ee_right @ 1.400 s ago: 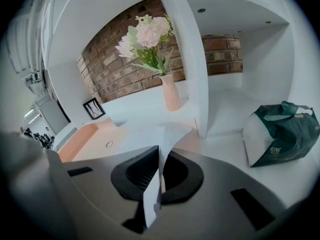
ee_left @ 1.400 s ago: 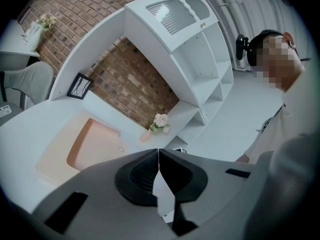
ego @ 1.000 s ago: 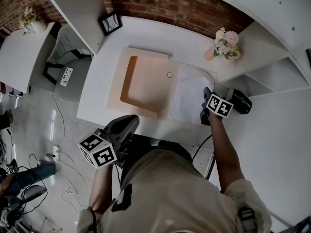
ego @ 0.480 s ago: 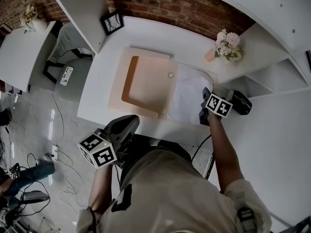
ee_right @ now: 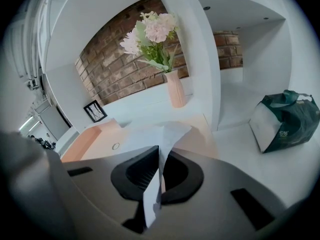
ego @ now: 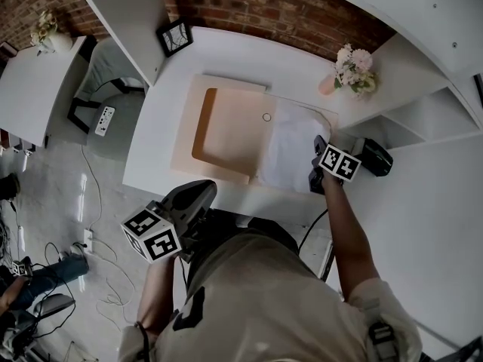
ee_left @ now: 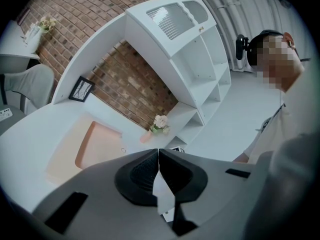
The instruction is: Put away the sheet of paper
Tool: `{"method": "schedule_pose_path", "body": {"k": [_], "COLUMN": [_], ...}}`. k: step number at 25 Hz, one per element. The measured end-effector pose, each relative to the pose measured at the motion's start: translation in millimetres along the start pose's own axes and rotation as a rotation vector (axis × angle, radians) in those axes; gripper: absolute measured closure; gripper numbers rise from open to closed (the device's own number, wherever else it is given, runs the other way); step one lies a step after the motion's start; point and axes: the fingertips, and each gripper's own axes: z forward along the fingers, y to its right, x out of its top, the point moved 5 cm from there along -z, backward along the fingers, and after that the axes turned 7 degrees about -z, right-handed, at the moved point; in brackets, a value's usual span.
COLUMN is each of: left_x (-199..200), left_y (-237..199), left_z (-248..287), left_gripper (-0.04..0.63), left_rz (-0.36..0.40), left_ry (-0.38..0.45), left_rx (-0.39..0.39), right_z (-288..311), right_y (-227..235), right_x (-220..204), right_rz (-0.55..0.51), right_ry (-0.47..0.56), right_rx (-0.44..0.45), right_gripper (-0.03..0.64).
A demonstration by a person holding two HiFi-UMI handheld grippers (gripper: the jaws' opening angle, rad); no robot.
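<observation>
Closest to me are my left tongs (ego: 201, 191). They hang by the near edge of the white desk (ego: 151, 142), and they touch nothing. In the left gripper view the two jaws of the left tongs (ee_left: 158, 156) are pressed together at the tips, with nothing between them.

A bit farther out, on my right side, are my right tongs (ego: 315, 173). They are closed on the sheet of paper (ego: 290, 153). In the right gripper view the right tongs (ee_right: 160, 159) pinch the white paper (ee_right: 159, 134) by its near right edge. The thin edge stands up between the two jaws, and the paper bends up a little there.

The rest of the paper lies flat on the right half of a peach folder (ego: 226, 130). The folder lies open on the desk. Its left half has a darker dip in it. A small ring (ego: 266, 117) sits on the folder just beside the paper's left edge.

Past the folder, to the right, a pink vase of pale flowers (ego: 351, 70) stands on the desk near the white shelf (ego: 423, 119). In the right gripper view the vase (ee_right: 175, 86) is upright, and a green and white pack (ee_right: 285, 121) sits on a shelf board to the right of a white post.

At the far left of the desk a small black picture frame (ego: 172, 36) leans up. Behind it all is a red brick wall (ego: 264, 6).
</observation>
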Motion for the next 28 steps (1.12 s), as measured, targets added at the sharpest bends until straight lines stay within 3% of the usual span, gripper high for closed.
{"method": "schedule_pose_path", "body": {"k": [28], "left_x": [11], "left_y": [-19], "left_z": [-23], "left_gripper": [0.575], "left_rz": [0.002], "left_ry": [-0.009], "left_rx": [-0.014], "right_z": [-1], "right_y": [-22], "right_x": [-1], "right_rz": [-0.015], "right_ry": [0.012], "right_rx": [-0.025], "right_gripper": [0.589]}}
